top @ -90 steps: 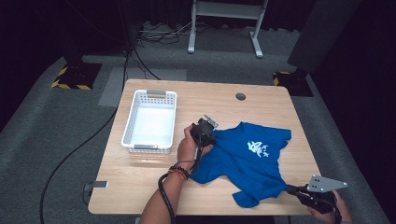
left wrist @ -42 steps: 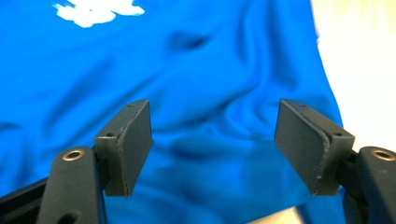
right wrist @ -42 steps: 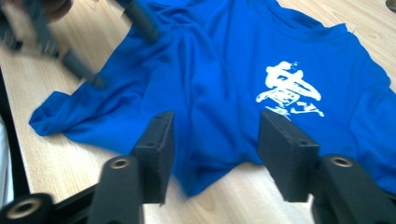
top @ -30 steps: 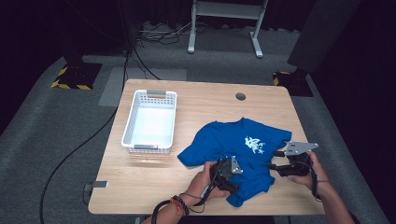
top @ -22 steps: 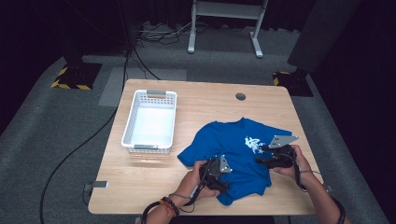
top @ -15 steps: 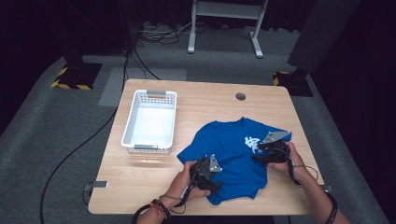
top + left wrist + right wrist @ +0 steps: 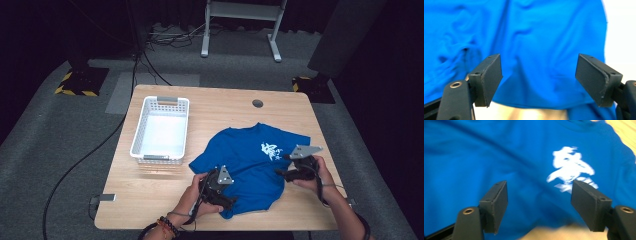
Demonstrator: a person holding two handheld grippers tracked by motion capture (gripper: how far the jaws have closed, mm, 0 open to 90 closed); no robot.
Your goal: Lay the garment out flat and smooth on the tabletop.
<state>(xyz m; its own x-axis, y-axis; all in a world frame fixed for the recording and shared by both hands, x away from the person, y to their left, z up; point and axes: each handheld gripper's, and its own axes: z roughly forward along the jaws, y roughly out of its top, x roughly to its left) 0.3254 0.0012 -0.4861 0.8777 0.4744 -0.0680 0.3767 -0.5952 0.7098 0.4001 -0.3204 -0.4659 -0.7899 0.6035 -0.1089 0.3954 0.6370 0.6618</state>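
Note:
A blue T-shirt with a white print lies crumpled on the wooden table. My left gripper rests on the shirt's near edge. In the left gripper view its jaws stand apart over blue cloth; they have just been opening, and no cloth is pinched between them. My right gripper sits at the shirt's right side, beside the print. Its jaws have also just been opening, wide over the shirt, with the print just beyond and nothing gripped.
An empty white basket stands left of the shirt. A small round hole is in the table's far side. Bare wood runs along the near left and far edge. Dark floor, cables and a metal stand lie beyond the table.
Both grippers came in over the shirt's near part. Over the last second the left one slid left along the near edge. The right one moved in from the right edge.

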